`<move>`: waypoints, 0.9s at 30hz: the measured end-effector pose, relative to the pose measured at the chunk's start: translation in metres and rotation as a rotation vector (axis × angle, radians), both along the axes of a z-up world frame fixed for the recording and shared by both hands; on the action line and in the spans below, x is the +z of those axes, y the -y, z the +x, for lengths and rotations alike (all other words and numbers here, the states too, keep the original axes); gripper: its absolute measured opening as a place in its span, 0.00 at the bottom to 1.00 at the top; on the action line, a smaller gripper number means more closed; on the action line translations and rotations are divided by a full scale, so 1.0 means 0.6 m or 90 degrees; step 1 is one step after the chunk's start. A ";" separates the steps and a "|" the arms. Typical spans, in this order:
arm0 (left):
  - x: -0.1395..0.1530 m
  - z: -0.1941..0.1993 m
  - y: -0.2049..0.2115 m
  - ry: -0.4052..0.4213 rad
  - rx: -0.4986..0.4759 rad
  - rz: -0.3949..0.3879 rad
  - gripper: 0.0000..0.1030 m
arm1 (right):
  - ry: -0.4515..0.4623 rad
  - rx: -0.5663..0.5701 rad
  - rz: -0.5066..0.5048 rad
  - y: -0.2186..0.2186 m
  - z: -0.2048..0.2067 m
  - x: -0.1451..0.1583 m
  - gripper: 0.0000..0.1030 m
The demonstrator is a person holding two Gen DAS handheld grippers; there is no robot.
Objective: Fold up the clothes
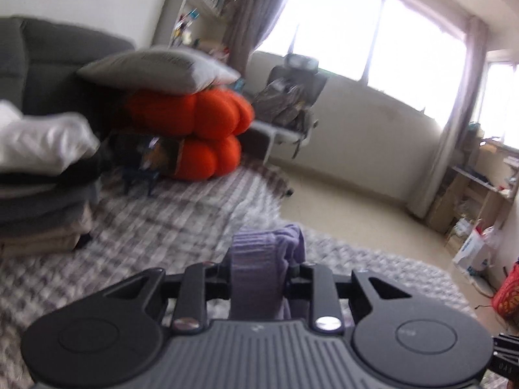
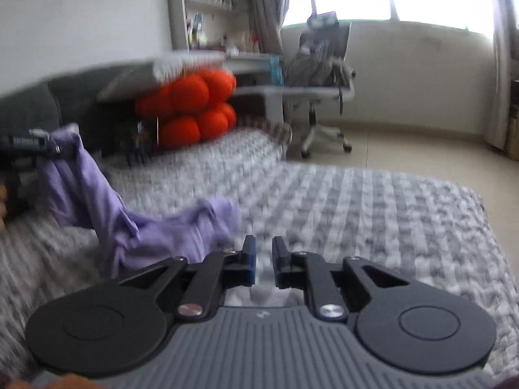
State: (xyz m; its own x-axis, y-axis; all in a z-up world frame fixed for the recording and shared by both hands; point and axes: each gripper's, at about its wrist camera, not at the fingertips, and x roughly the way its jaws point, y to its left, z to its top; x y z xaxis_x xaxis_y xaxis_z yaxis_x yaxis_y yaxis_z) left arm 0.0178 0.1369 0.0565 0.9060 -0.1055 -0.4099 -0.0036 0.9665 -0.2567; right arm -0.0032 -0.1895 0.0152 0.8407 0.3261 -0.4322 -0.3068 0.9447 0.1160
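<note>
a grey-and-white woven blanket (image 2: pixel 356 207) carries everything. near its far-left edge sit a stack of folded clothes (image 1: pixel 42 194) and orange cushions (image 1: pixel 194 129). the lilac garment (image 2: pixel 107 214) drapes off the blanket's left side — one end clamped in the left gripper (image 1: pixel 259 272). the right gripper (image 2: pixel 263 259) stands narrowly parted — nothing between its jaws.

Both wrist cams low over rug (image 1: pixel 155 227), share orange cushions (image 2: pixel 191 110).
</note>
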 end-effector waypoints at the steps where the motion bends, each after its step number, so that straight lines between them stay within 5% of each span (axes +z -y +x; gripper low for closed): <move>1: -0.008 0.000 -0.006 -0.006 0.006 -0.003 0.26 | -0.009 0.006 -0.003 -0.005 0.002 -0.007 0.16; 3: -0.017 -0.002 -0.018 -0.009 0.014 -0.009 0.26 | -0.027 0.029 0.001 -0.013 0.008 -0.017 0.22; 5: -0.015 -0.006 -0.030 -0.002 0.022 -0.025 0.26 | -0.036 0.044 -0.002 -0.024 0.014 -0.023 0.61; 6: -0.012 -0.007 -0.036 0.003 0.026 -0.032 0.26 | -0.031 0.050 -0.005 -0.031 0.016 -0.023 0.65; 11: 0.027 -0.024 -0.049 0.050 0.039 -0.050 0.26 | -0.037 0.113 0.051 -0.054 0.040 -0.025 0.65; 17: 0.076 -0.052 -0.033 0.108 -0.016 -0.048 0.27 | -0.051 0.142 0.104 -0.083 0.079 -0.014 0.66; 23: 0.016 -0.035 -0.001 0.035 -0.037 -0.036 0.27 | -0.092 0.127 0.070 -0.138 0.151 -0.018 0.70; 24: 0.004 -0.032 -0.001 0.024 -0.035 -0.040 0.27 | -0.111 0.136 0.070 -0.146 0.163 -0.024 0.67; 26: -0.015 -0.028 -0.007 0.010 -0.029 -0.052 0.27 | -0.104 0.160 0.022 -0.172 0.162 -0.031 0.39; 27: -0.020 -0.028 -0.010 0.008 -0.024 -0.057 0.27 | -0.089 0.167 -0.013 -0.186 0.157 -0.034 0.33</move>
State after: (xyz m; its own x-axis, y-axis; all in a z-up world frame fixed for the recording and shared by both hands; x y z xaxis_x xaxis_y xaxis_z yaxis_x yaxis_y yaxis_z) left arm 0.0012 0.1432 0.0446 0.9060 -0.1747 -0.3856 0.0358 0.9393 -0.3413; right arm 0.0910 -0.0778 -0.0050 0.6610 0.5139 -0.5468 -0.5227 0.8382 0.1558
